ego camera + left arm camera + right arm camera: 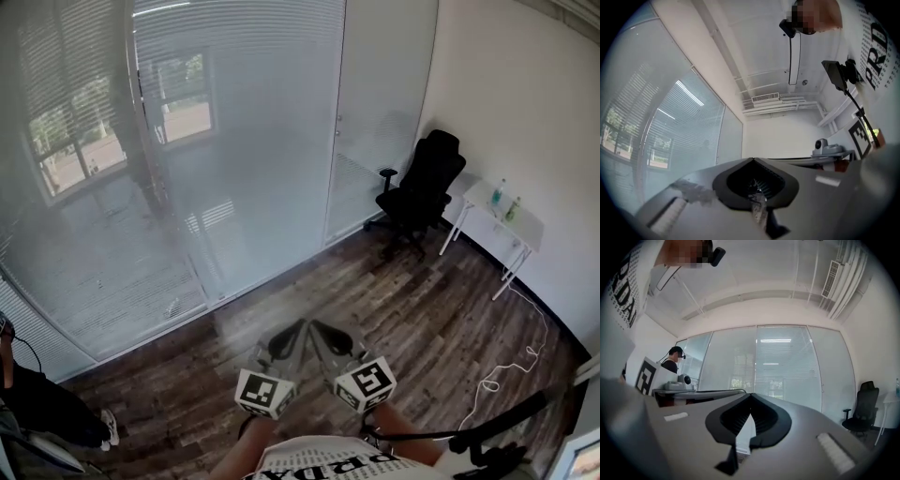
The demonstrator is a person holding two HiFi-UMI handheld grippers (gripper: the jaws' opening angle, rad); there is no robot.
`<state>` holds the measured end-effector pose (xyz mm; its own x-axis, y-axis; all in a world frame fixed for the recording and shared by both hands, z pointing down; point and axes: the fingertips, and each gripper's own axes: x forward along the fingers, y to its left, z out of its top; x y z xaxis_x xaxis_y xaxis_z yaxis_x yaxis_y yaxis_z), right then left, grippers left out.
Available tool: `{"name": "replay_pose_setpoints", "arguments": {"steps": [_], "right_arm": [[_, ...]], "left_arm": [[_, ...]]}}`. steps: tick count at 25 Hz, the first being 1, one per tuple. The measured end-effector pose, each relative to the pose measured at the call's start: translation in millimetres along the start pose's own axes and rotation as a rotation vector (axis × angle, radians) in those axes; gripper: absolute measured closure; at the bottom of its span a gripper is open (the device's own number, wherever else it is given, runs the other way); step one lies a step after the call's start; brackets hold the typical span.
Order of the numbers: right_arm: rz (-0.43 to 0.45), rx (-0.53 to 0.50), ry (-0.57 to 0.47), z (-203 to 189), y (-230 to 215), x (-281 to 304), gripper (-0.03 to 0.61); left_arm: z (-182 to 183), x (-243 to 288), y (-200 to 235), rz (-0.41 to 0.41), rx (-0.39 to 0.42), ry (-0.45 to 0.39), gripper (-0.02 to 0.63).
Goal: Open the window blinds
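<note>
Holding left gripper [298, 326] and right gripper [317, 326] side by side near us, both clenched on nothing, we note window blinds [262, 122] well apart, far-left across wooden floor [422, 309].

The window blinds [253, 141] hang ahead of me, pale grey-white with thin horizontal slats; they are fully lowered, reaching down to the wooden floor [394, 309] across several tall panels; they hang straight and upright, with the slats level; at the upper left a bright window [80, 141] and green trees [94, 98] show hazily through them.
</note>
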<state>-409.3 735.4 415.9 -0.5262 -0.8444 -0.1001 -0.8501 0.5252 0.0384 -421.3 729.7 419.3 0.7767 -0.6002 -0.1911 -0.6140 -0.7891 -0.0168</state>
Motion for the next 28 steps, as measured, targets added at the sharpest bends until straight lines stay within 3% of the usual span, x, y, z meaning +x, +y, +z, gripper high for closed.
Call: {"name": "replay_pose_setpoints", "arguments": {"steps": [15, 28], "right_arm": [[-0.040, 0.042, 0.024, -10.9, -15.3, 15.4, 0.574], [-0.003, 0.067, 0.015, -14.7, -73.8, 53.5, 0.574]], "left_arm": [[-10.8, 15.1, 15.5, -0.001, -0.009, 0.041, 0.623], [-21.5, 76.6, 47.3, 0.018, 0.007, 0.059, 0.624]]}}
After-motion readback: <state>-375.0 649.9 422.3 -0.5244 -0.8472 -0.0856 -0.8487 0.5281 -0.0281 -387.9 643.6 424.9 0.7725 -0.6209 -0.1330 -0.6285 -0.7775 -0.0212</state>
